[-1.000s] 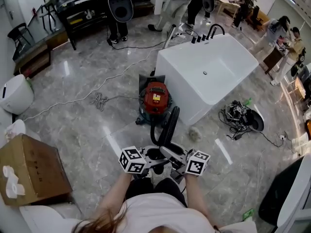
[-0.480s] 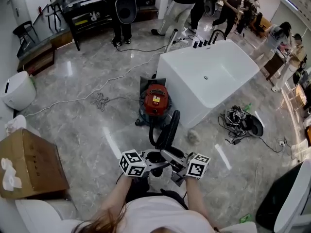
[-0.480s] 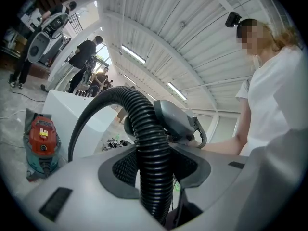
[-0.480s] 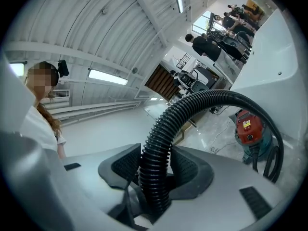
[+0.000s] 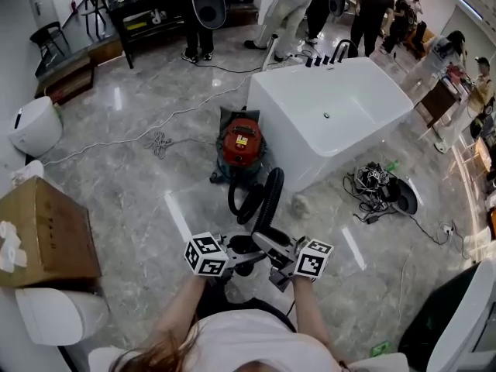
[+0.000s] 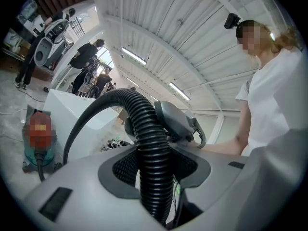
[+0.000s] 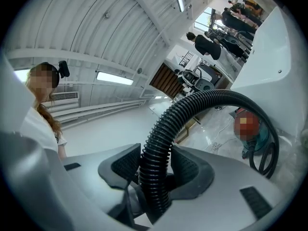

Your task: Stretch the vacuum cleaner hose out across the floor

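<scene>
Head view shows one black hose (image 5: pixel 269 196) looping from one red vacuum cleaner (image 5: pixel 242 147) on the floor (image 5: pixel 132 184); two tongs, left tongs (image 6: pixel 155 170) and right tongs (image 7: pixel 153 170), each clamp that hose.

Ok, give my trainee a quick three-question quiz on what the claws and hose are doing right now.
1. True or false: the left claw and the right claw are both shut on the black hose.
2. The red vacuum cleaner stands next to: A) the white bathtub; B) a cardboard box; C) a black chair.
3. Does the hose lie straight along the floor?
Key: 1 true; 2 A; 3 no, it loops beside the vacuum cleaner and arches up to the claws.
</scene>
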Action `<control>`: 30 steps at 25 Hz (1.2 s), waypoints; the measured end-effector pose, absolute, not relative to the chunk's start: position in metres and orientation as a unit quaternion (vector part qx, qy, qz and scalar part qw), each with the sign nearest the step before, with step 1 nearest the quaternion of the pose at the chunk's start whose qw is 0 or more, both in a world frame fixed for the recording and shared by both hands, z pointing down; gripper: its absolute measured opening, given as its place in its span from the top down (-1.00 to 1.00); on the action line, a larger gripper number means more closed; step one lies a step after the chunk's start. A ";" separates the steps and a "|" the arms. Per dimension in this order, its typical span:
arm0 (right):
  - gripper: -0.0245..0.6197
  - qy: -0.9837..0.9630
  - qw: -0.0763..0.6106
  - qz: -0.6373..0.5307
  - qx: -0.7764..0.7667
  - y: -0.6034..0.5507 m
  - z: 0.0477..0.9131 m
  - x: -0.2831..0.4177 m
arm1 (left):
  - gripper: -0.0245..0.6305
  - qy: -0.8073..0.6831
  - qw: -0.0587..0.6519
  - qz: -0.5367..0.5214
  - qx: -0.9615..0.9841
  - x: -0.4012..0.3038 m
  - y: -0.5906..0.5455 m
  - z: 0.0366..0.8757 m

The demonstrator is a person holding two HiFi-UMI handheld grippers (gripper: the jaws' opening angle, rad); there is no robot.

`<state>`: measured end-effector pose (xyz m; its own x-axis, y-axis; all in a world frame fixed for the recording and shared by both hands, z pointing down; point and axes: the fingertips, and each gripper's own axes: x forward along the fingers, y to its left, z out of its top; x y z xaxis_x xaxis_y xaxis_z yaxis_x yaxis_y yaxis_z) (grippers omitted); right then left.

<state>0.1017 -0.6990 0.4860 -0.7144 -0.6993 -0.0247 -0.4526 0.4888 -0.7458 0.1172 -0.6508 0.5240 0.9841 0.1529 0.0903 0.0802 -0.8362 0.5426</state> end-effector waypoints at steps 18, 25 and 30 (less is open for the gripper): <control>0.31 0.872 0.145 -0.377 -0.275 -0.528 0.491 0.122 | 0.38 -0.008 0.292 0.040 0.956 0.142 -0.484 0.528; 0.31 0.868 0.161 -0.391 -0.261 -0.485 0.493 0.134 | 0.38 -0.018 0.292 0.046 0.955 0.152 -0.441 0.530; 0.30 0.862 0.179 -0.404 -0.247 -0.469 0.491 0.139 | 0.38 -0.027 0.305 0.057 0.950 0.156 -0.425 0.529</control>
<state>0.1386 -0.4689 0.4914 -0.8136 -0.5712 -0.1086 -0.2825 0.5516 -0.7848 0.1564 -0.4249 0.5290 0.9921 -0.0166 0.1243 -0.0858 -0.8127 0.5764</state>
